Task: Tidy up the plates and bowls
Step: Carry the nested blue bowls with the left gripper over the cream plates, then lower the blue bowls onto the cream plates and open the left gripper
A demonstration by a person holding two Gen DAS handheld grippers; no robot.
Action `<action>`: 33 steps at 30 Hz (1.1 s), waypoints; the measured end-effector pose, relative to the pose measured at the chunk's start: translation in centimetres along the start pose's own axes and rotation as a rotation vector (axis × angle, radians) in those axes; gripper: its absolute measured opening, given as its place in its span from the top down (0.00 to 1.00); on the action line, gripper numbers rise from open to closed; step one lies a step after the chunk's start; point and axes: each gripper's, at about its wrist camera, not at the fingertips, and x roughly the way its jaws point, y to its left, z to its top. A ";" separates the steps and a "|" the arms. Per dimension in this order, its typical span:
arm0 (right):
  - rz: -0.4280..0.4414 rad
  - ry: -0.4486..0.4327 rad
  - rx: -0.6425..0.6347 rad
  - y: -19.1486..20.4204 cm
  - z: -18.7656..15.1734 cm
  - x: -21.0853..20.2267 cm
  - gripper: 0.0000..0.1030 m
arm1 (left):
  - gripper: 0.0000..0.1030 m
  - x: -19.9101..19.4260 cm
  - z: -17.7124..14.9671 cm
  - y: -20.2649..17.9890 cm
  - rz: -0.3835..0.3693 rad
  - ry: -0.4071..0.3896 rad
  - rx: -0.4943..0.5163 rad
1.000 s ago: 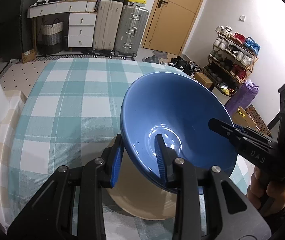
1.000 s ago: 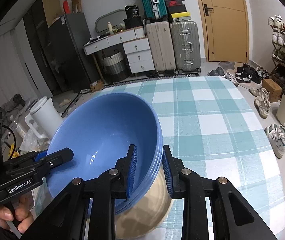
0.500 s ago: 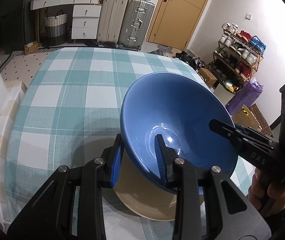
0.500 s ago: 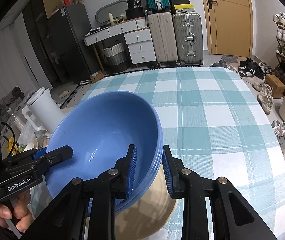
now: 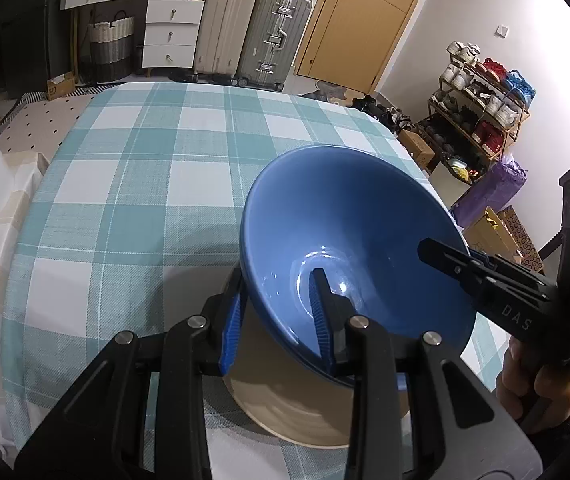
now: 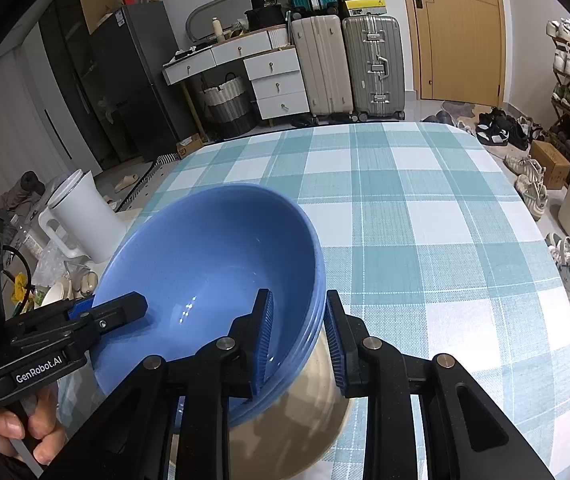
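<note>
blue bowls (image 5: 349, 232) clamped at opposite rims between both tools' pads.

The left gripper (image 5: 277, 320) points down at a slant, and its two blue pads squeeze the rim of the blue bowls (image 5: 349, 232), one pad inside and one outside. The right gripper (image 6: 299, 340) tilts down the same way and pinches the other side of the rim. A hand (image 6: 25, 436) wraps each gripper's handle from below.
</note>
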 end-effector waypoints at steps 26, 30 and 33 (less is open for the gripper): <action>0.060 0.000 -0.013 -1.1 -0.2 0.1 0.49 | 0.61 0.8 0.8 0.2 0.014 -0.024 0.008; 0.063 -0.023 -0.010 -1.6 -0.5 -0.8 0.36 | 0.43 -0.1 0.8 -0.3 0.026 -0.055 0.046; 0.088 -0.053 -0.012 -2.0 -0.7 -1.9 0.28 | 0.31 -1.1 0.6 -0.7 0.027 -0.085 0.083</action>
